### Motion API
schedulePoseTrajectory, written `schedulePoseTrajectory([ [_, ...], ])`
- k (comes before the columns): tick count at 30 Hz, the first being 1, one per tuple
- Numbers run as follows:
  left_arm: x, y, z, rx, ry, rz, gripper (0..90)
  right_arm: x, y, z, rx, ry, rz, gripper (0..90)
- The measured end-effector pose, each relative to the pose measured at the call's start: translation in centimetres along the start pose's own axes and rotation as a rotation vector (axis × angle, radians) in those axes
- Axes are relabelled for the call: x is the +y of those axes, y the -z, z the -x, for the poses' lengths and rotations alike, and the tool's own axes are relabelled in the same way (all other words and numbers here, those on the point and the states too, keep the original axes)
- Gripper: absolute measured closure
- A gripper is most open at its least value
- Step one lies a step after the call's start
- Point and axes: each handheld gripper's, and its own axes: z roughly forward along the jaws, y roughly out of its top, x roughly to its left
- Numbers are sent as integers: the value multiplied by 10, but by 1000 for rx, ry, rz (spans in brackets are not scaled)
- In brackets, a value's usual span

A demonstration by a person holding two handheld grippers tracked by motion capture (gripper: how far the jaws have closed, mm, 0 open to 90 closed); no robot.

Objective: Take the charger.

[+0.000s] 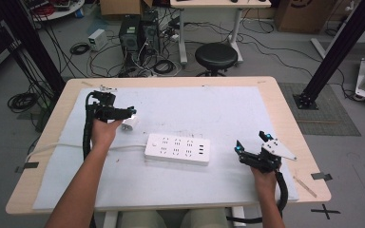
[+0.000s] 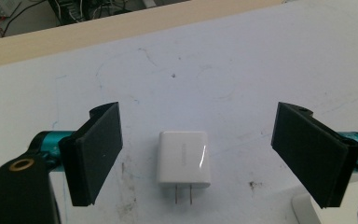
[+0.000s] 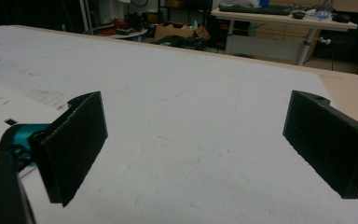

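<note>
Charger (image 2: 184, 159) lies flat between the spread jaws of the left hand-held gripper (image 2: 200, 154) — prongs toward it; right hand-held gripper (image 1: 252, 145) released, well apart.

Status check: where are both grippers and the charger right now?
Left gripper open, jaws either side of the white charger, not touching. Charger flat on the mat, prongs toward the camera. Right gripper open, empty, right of the power strip. Nothing in the way.
</note>
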Motion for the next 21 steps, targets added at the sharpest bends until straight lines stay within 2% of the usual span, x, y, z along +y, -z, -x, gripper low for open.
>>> schedulePoseTrajectory([
  [3,-1,-6,1,-2,-27,-6,164,0,0,0,1,1,-2,62],
  [5,-2,-12,1,-8,-30,-17,164,0,0,0,1,-1,-2,63],
  [8,-4,-23,2,-11,-56,-50,164,0,0,0,-1,8,0,63],
  [12,-7,-32,0,-12,-56,-71,165,0,0,0,-1,11,1,63],
  [14,-11,-42,-2,-2,-62,-119,164,0,0,0,-2,13,2,63],
  [17,-14,-50,-4,0,-53,-148,164,0,0,0,-2,15,2,63],
  [21,-16,-56,-4,8,-63,-166,171,0,0,-1,-1,11,0,63],
])
